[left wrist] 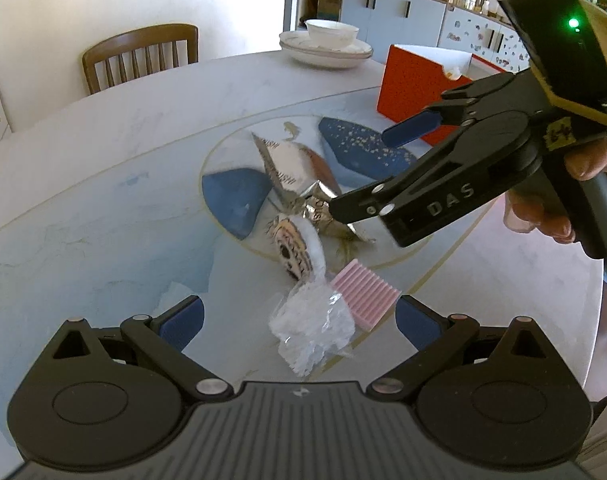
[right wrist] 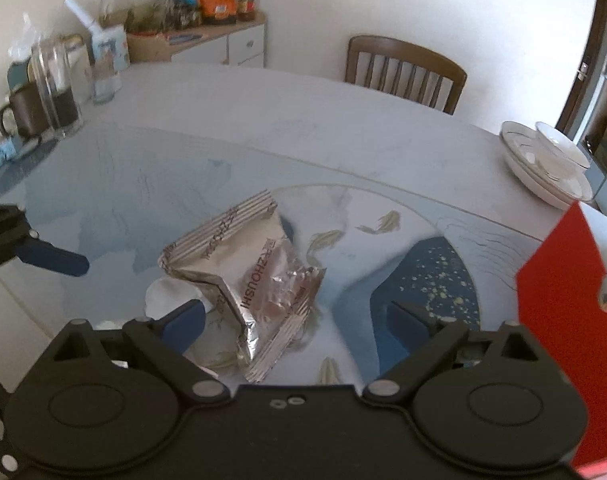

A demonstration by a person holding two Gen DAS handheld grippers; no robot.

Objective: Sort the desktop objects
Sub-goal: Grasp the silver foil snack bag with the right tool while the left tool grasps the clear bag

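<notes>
A crumpled silver foil wrapper [right wrist: 247,280] lies at the table's centre, also in the left wrist view [left wrist: 291,176]. My right gripper [right wrist: 299,316] is open, its blue pads on either side of the wrapper's near end; it shows from the side in the left wrist view [left wrist: 343,196]. A round white snack in clear plastic [left wrist: 299,252], a crumpled clear wrapper [left wrist: 311,332] and a pink ridged block [left wrist: 367,292] lie nearer. My left gripper [left wrist: 299,320] is open above the clear wrapper, holding nothing.
A red box [left wrist: 415,88] stands at the right, also in the right wrist view [right wrist: 563,320]. Stacked white plates with a bowl [left wrist: 327,44] sit at the far edge. Jars and a mug [right wrist: 43,96] stand far left. A wooden chair [right wrist: 403,68] is behind the table.
</notes>
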